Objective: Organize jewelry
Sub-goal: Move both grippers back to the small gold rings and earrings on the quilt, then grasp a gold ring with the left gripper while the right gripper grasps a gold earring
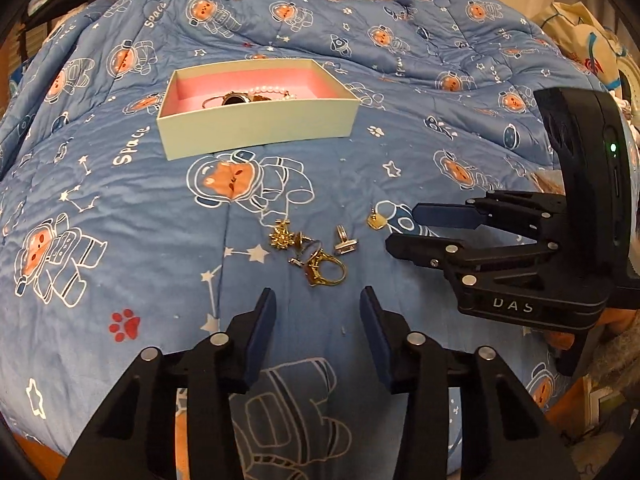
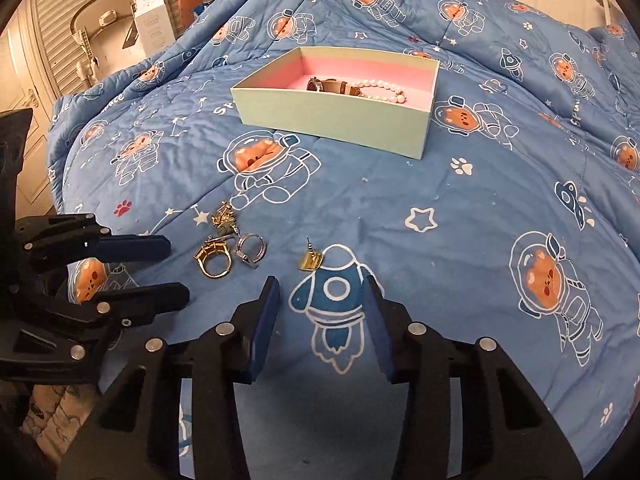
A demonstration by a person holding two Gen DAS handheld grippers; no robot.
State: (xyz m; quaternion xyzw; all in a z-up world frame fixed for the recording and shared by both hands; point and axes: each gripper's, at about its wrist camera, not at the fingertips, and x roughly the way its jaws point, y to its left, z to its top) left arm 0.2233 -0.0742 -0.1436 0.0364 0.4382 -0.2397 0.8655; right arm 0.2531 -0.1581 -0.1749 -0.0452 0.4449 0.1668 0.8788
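A blue quilt [image 1: 120, 200] printed with astronaut bears covers the bed. Far left, a slatted door [image 2: 56, 40] stands behind a white carton [image 2: 152, 20].

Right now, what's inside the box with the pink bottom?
Inside the box lie a pearl bracelet and a watch. The near wall hides part of the floor, so smaller pieces could be there unseen.

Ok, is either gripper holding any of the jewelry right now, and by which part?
Nothing is held. The left gripper and right gripper both stand open above the blanket; the gold ring and gold earring lie untouched ahead of them.
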